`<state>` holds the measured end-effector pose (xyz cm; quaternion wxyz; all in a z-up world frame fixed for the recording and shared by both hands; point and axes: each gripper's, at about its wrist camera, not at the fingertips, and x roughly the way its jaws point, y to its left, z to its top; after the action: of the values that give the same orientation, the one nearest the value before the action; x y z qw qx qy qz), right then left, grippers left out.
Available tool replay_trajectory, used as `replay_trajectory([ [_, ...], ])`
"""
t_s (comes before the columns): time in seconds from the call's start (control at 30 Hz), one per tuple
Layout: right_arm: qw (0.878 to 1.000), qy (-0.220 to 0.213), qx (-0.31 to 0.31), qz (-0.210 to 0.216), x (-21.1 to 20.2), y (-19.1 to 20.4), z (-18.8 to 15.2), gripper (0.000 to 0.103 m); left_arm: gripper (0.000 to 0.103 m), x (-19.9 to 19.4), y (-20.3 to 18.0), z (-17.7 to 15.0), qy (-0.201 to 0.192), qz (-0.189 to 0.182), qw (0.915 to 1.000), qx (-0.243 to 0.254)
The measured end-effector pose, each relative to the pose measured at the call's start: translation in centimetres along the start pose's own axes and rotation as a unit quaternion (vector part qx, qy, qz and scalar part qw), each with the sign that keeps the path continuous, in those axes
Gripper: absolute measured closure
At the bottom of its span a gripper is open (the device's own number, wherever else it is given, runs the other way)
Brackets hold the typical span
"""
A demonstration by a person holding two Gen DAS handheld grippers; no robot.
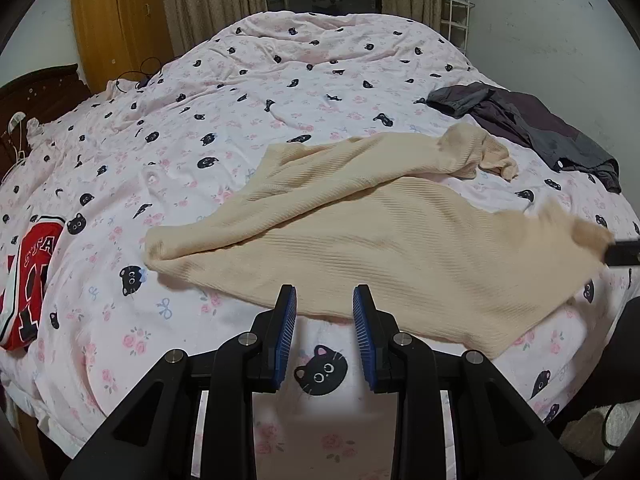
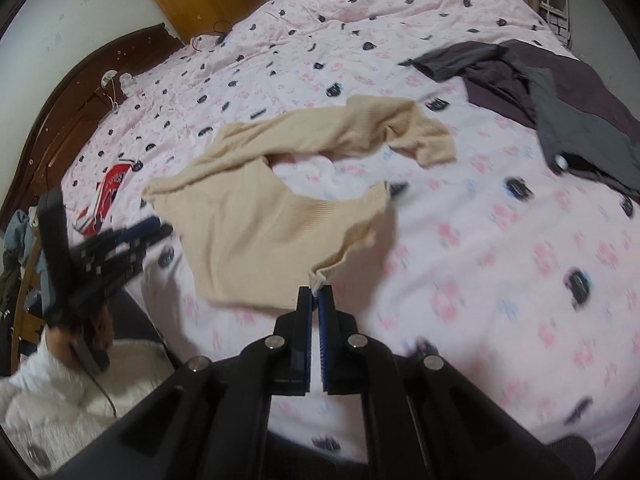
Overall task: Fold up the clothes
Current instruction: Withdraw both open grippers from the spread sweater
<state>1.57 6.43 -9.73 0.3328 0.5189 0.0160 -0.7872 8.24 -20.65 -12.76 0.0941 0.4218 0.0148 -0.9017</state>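
Closest to the right wrist camera, the right hand-held gripper (image 2: 316, 295) is clamped on a pinched corner of the beige ribbed knit sweater (image 2: 272, 216), lifting that hem edge slightly off the bed with its pink cat-print quilt (image 2: 500, 248). Over on the other side, the left hand-held gripper (image 1: 325, 300) has its blue pads apart and holds nothing, poised just short of the sweater's near edge. Folding has barely begun, by my reading: the sweater lies spread and rumpled, sleeves loose, no clean fold made. Beyond it, a dark grey and purple garment (image 2: 560, 100) sits crumpled, and a red jersey (image 1: 32, 280) lies well apart to the left.
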Motion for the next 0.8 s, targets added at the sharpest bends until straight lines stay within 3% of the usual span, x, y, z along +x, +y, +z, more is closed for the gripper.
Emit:
replay_trajectory([
  [0.43,0.999,0.049,0.008,0.003,1.0,-0.3,-6.0,0.099,0.077,-0.4,0.2,-0.1,0.0,0.01,0.9999,-0.002],
  [0.67,0.997,0.061,0.02,-0.034,2.7,-2.2,-6.8,0.096,0.075,-0.1,1.3,0.0,0.006,0.017,0.9998,-0.011],
  [0.73,0.996,0.07,0.031,-0.036,3.1,-2.9,-7.0,0.095,0.071,-0.1,1.8,0.2,0.007,0.02,0.9997,-0.014],
  [0.8,0.996,0.068,0.036,-0.043,2.9,-3.6,-7.0,0.086,0.061,-0.1,2.6,0.6,0.005,0.021,0.9996,-0.016],
])
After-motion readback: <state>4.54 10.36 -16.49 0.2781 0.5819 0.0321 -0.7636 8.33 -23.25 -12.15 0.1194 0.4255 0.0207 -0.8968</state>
